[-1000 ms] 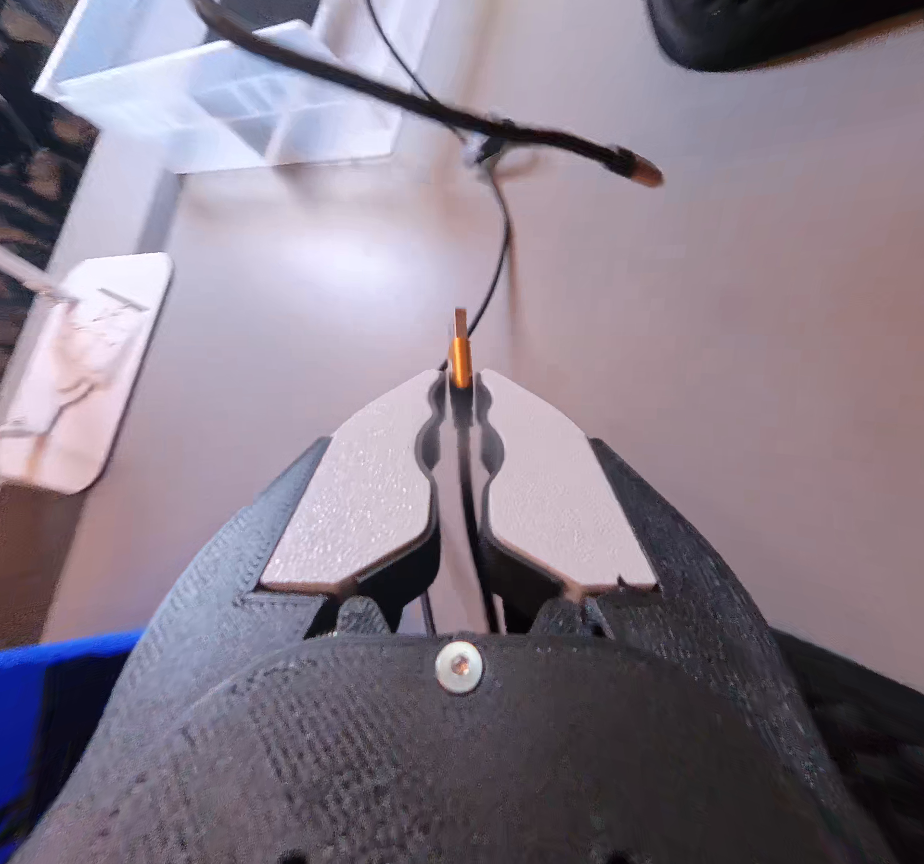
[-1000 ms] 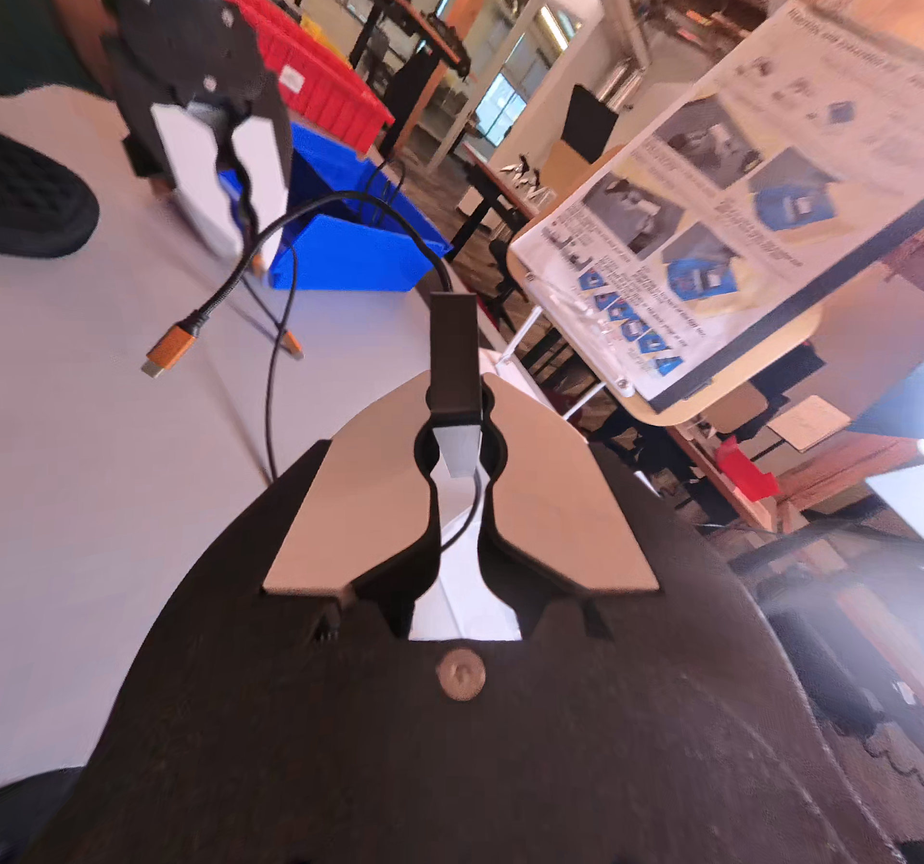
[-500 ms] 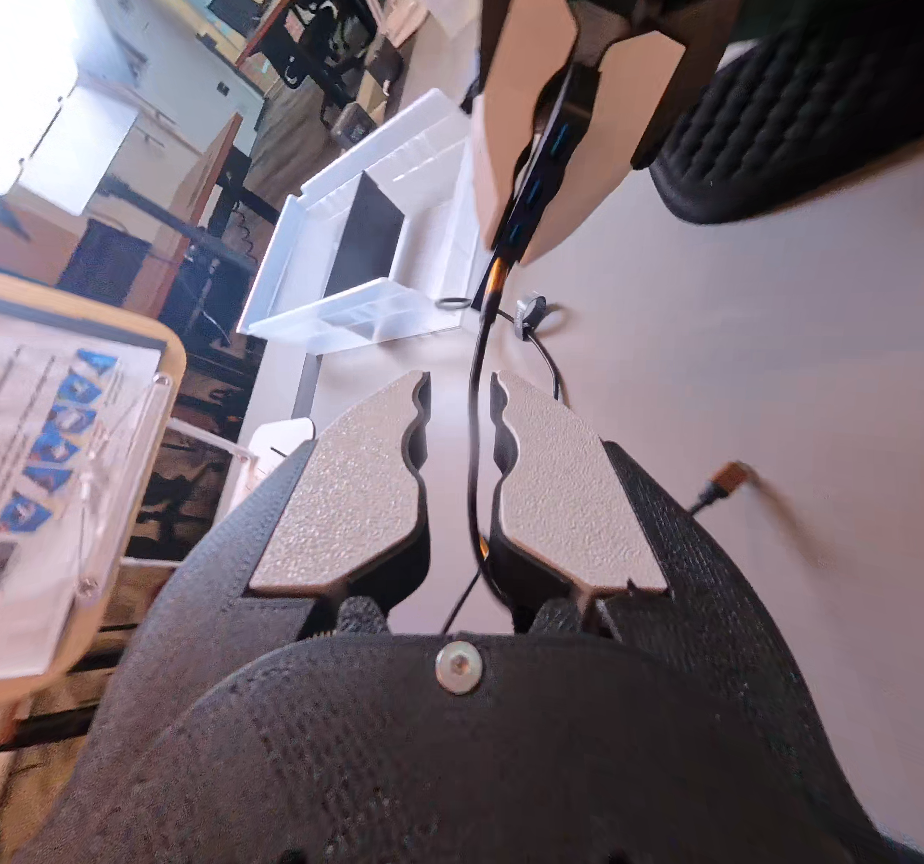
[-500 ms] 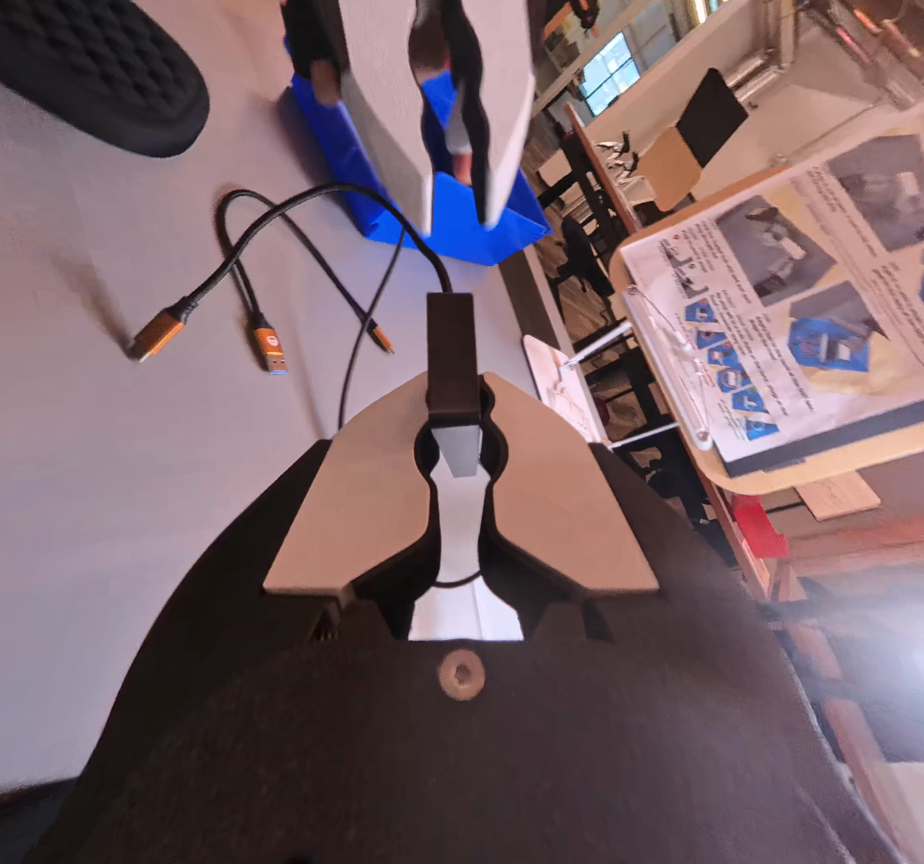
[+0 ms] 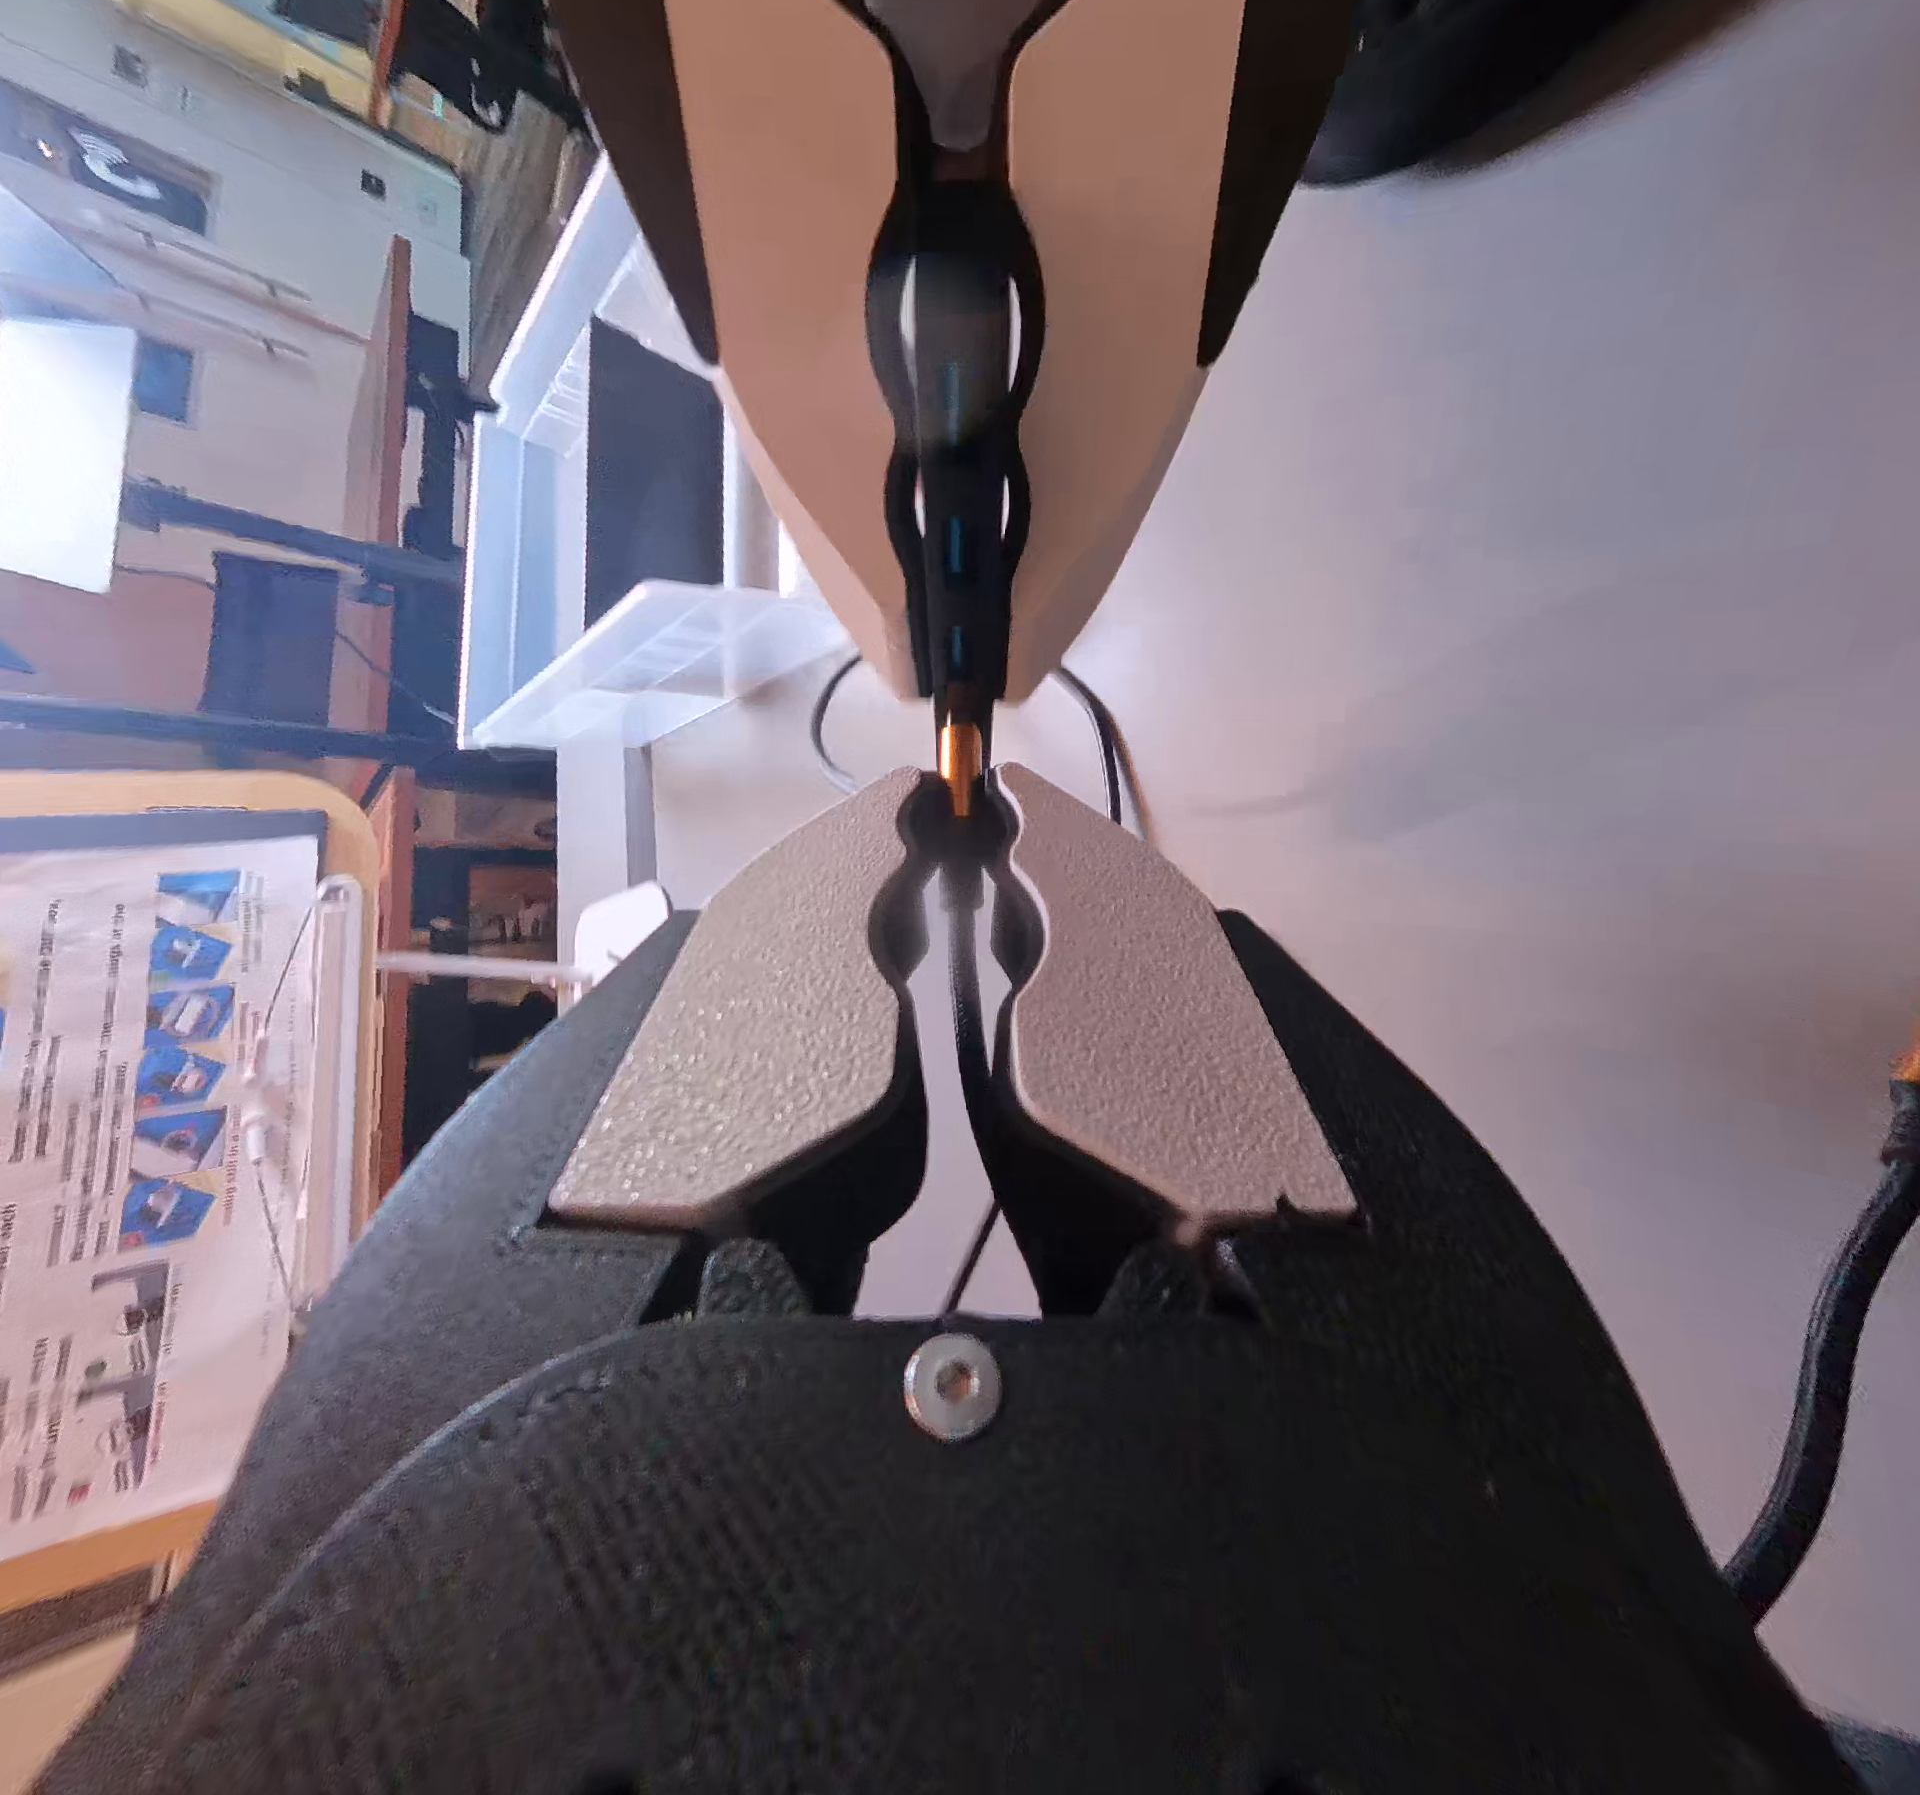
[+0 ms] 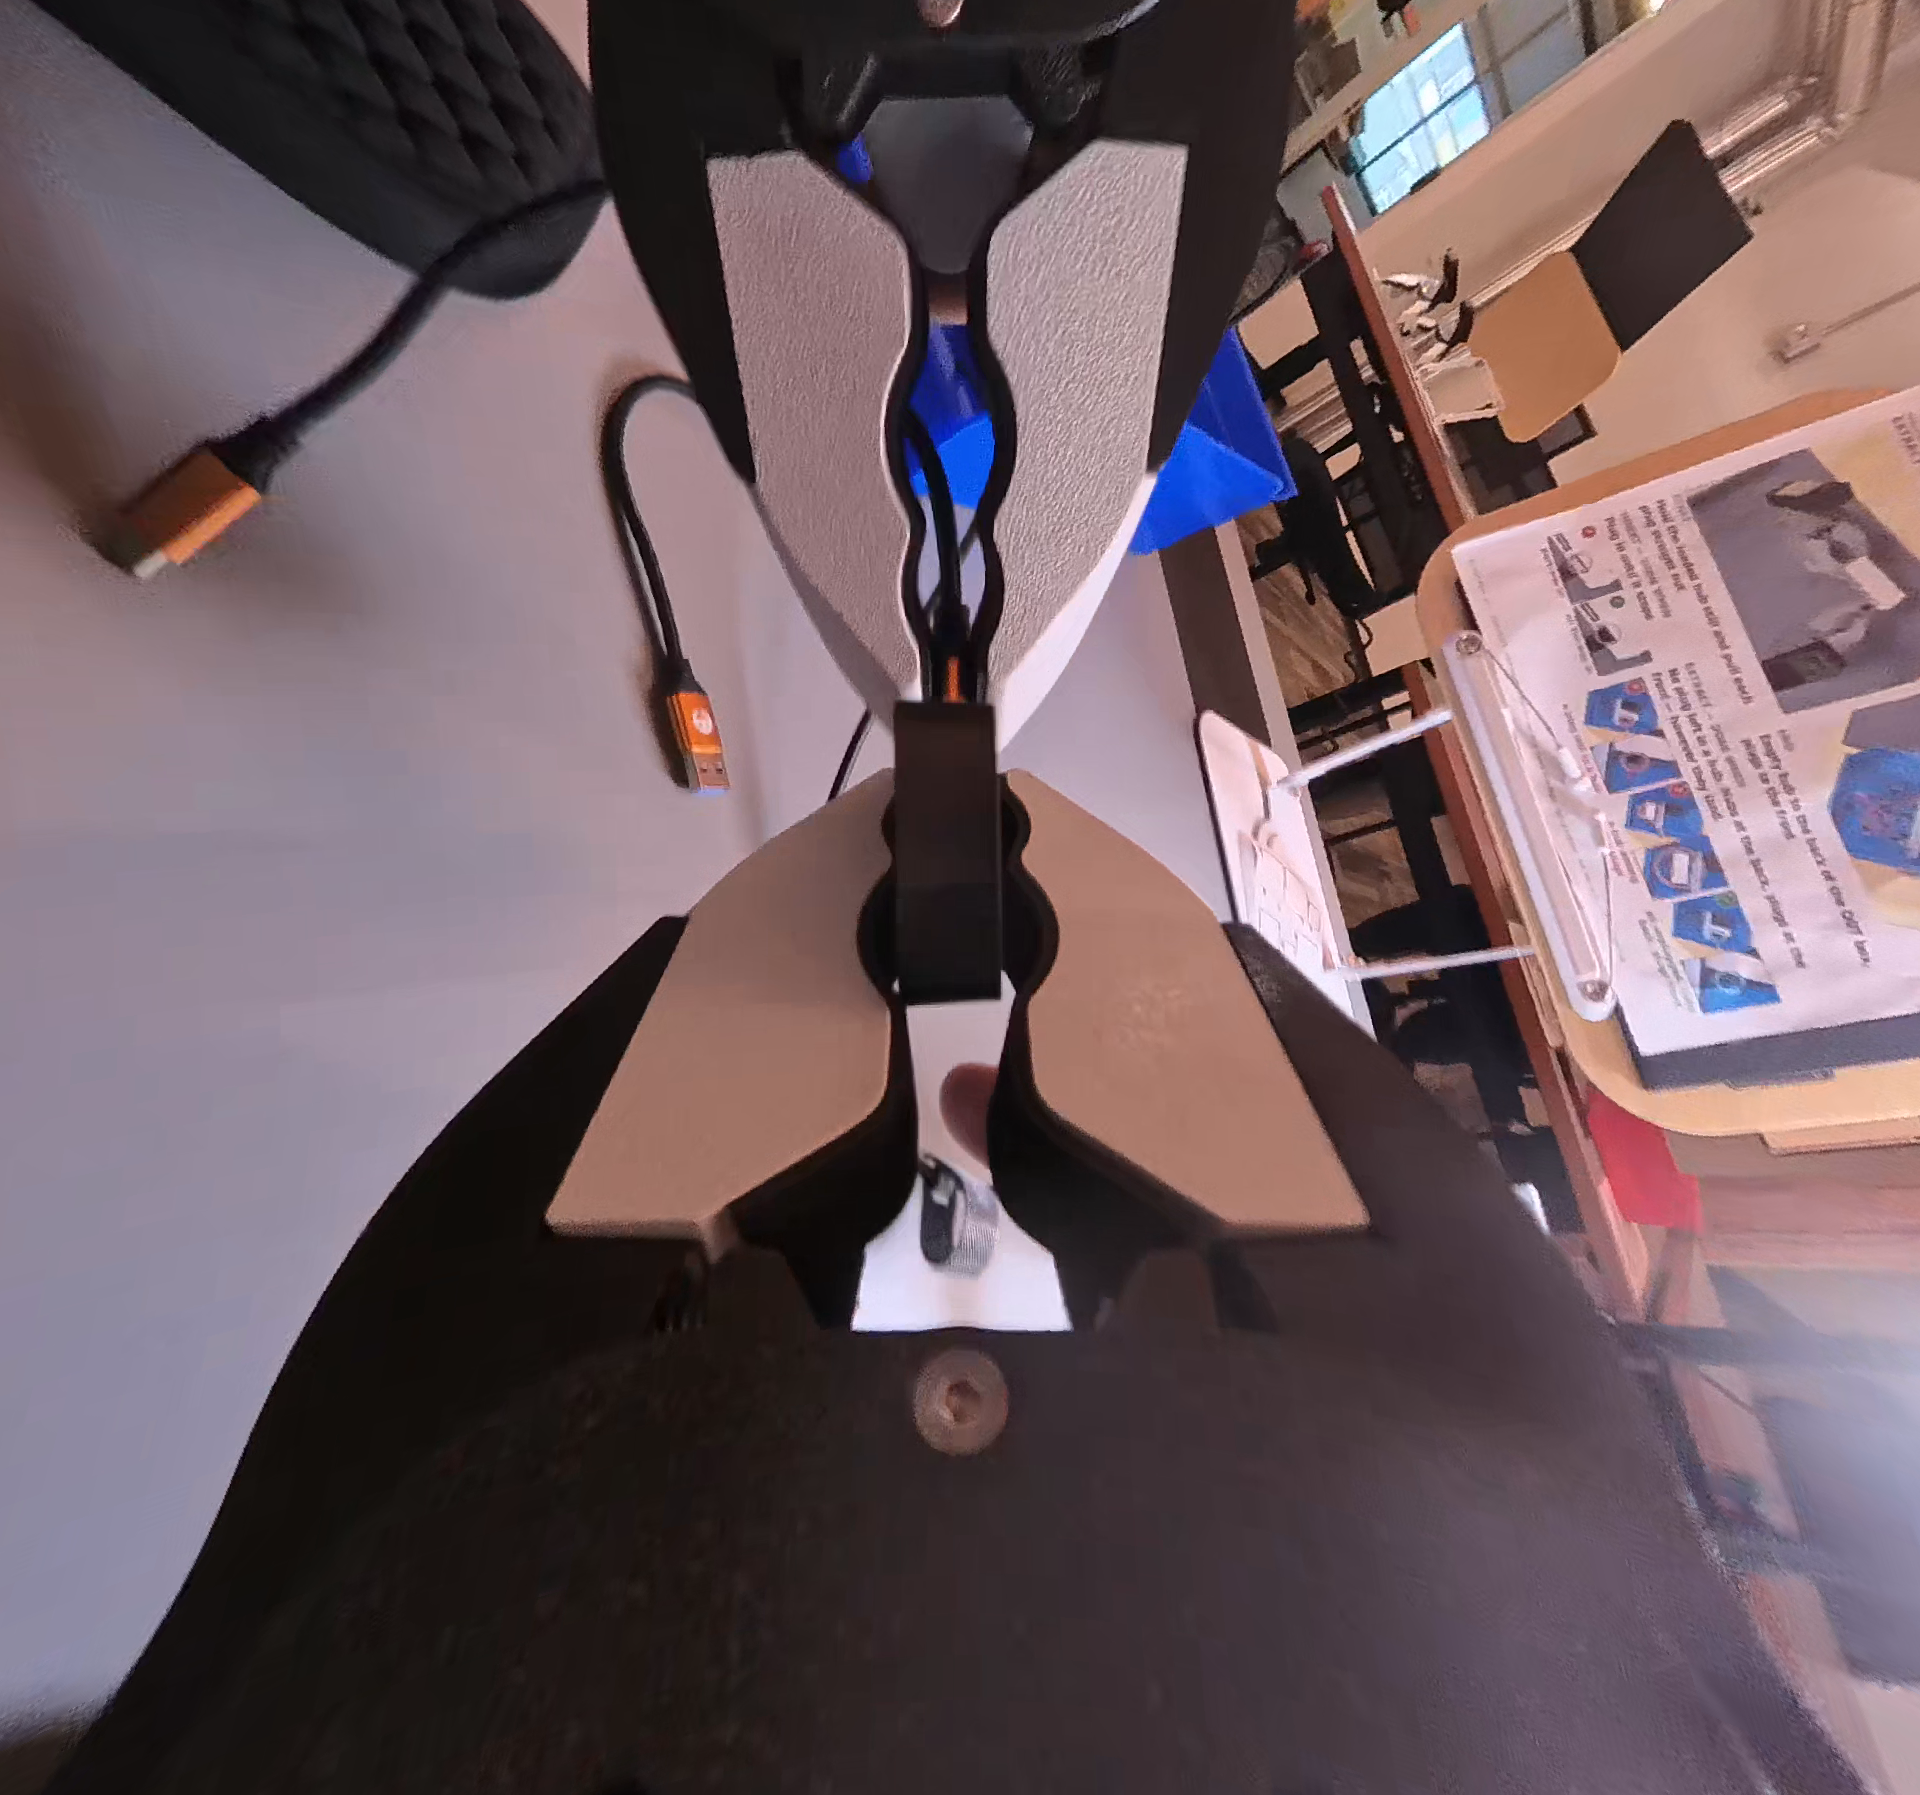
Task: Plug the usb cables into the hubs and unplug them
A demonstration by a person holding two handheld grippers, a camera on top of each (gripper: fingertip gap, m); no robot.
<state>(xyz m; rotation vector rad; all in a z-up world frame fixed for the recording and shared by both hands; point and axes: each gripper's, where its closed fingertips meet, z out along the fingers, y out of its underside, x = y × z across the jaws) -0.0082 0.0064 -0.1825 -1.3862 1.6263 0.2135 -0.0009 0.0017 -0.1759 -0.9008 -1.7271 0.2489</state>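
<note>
In the right wrist view my right gripper (image 6: 948, 784) is shut on a slim black USB hub (image 6: 948, 872) that points forward. My left gripper (image 6: 951, 691) faces it tip to tip. In the left wrist view my left gripper (image 5: 958, 779) is shut on an orange USB plug (image 5: 958, 758) with a black cable (image 5: 971, 1028) running back between the fingers. The plug's tip meets the end of the hub (image 5: 956, 540), which the right gripper (image 5: 961, 691) holds. How deep the plug sits is hidden.
Two loose orange-ended cables (image 6: 187, 511) (image 6: 696, 737) lie on the grey table (image 6: 364, 914). A black mesh pad (image 6: 312, 52) lies far left and a blue bin (image 6: 1216, 478) behind. A white tray (image 5: 665, 644) and an instruction sheet on a stand (image 6: 1714, 758) sit at the table's edge. My left and right fingertips are right by each other.
Half a second ago my left fingers were open around the cable, farther from the hub. They have now shut on the orange plug, and the two grippers have come together tip to tip.
</note>
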